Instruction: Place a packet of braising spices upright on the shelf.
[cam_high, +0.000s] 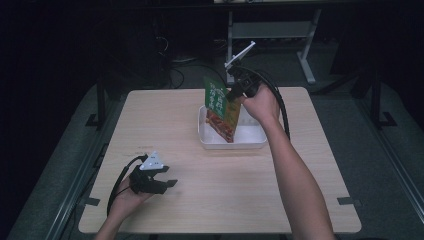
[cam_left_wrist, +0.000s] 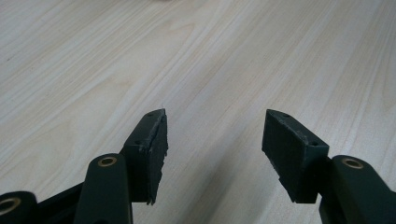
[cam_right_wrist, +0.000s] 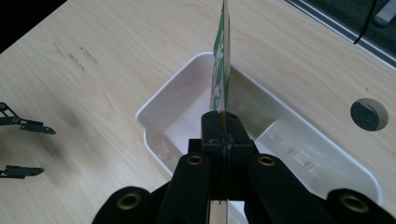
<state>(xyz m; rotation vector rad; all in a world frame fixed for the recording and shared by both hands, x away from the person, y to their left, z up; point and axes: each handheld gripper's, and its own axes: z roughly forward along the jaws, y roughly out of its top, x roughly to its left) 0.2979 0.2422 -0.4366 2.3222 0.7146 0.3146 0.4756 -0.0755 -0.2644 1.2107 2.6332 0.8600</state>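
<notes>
Closest to my high view: left gripper (cam_high: 167, 177), low over the table (cam_high: 165, 125) near its front left corner, held in the person's left hand (cam_high: 131, 196). Jaws spread wide, nothing between them. From its own view I see both black pads (cam_left_wrist: 156, 144) apart with bare wood grain in the gap.

Right gripper (cam_high: 233, 94) is up over the far side of the table, in the person's right hand (cam_high: 262, 102). Jaws clenched on the top edge of a flat green pouch (cam_high: 221, 107). In the right gripper view the pads meet on the pouch (cam_right_wrist: 220, 60), seen edge-on as a thin strip running away from the jaws.

Pouch hangs tilted, top green with white print, lower part red-orange. Its bottom end sits inside the white tray (cam_high: 232, 142), toward the tray's left side. I can't tell whether the bottom corner touches the tray floor.

Tray (cam_right_wrist: 159, 105) is a shallow white rectangular bin, resting flat on the table right of centre. Right gripper view also catches the left gripper's open jaw tips (cam_right_wrist: 23, 149) farther off, and a round cable hole (cam_right_wrist: 369, 114) in the tabletop beyond the tray.
</notes>
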